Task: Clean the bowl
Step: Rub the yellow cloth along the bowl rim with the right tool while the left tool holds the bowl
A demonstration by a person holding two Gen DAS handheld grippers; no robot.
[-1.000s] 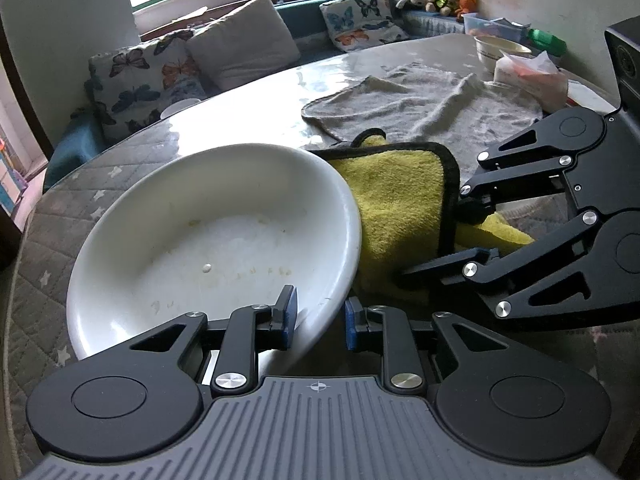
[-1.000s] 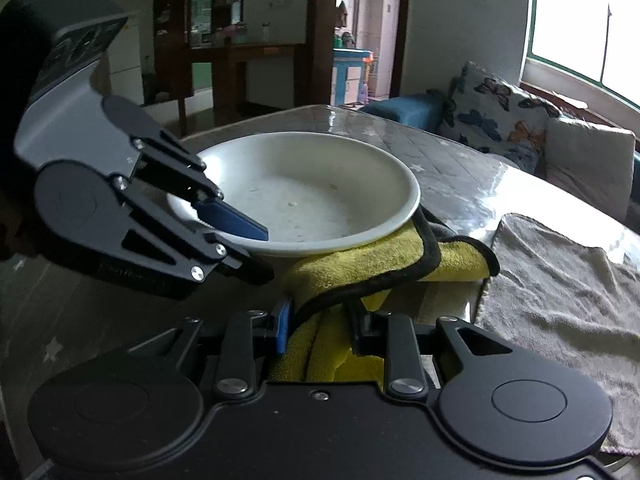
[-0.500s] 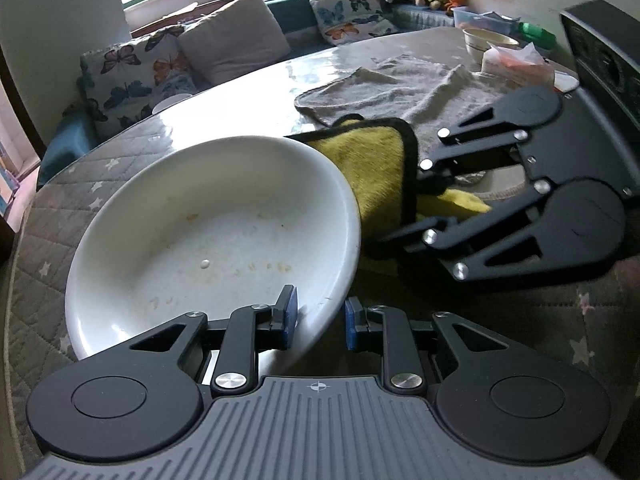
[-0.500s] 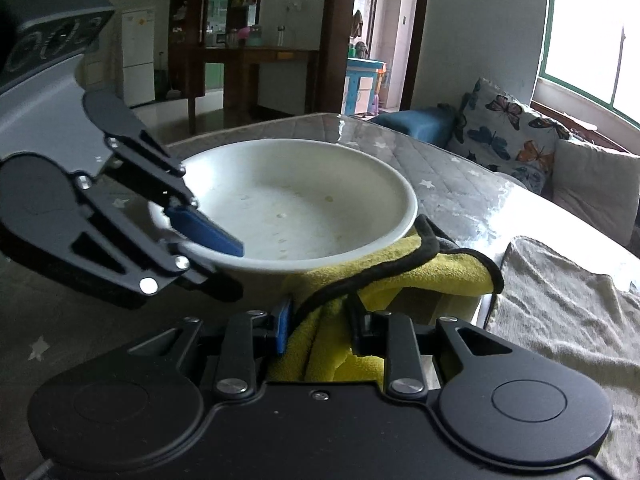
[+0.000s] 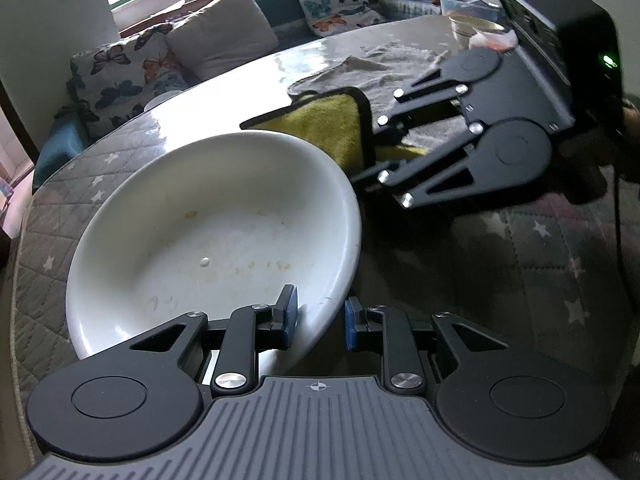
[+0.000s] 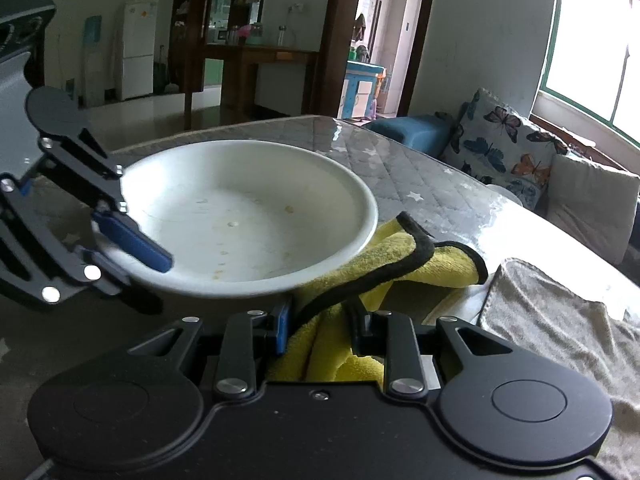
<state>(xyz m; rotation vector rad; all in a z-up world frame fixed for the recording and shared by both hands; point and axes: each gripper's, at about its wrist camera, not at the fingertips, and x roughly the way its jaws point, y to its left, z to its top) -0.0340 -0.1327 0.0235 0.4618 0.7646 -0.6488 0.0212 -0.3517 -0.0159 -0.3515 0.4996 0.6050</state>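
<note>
A wide white bowl (image 5: 216, 224) with small food specks inside is tilted, its rim pinched between the blue pads of my left gripper (image 5: 318, 322). The same bowl (image 6: 248, 216) fills the middle of the right wrist view, with the left gripper (image 6: 132, 250) clamped on its near-left rim. My right gripper (image 6: 320, 330) is shut on a yellow cloth with black edging (image 6: 384, 268), which hangs just right of and below the bowl's rim. In the left wrist view the yellow cloth (image 5: 320, 128) shows behind the bowl, held by the right gripper (image 5: 376, 156).
A grey towel (image 6: 560, 320) lies spread on the glossy table (image 6: 400, 168) to the right. A small bowl (image 5: 472, 28) and a bag stand at the far table end. Butterfly cushions (image 5: 120, 76) line a window bench beyond the table.
The right gripper with the yellow cloth has risen and moved closer to the bowl's rim. The bowl has stayed in the left gripper, tilting slightly more.
</note>
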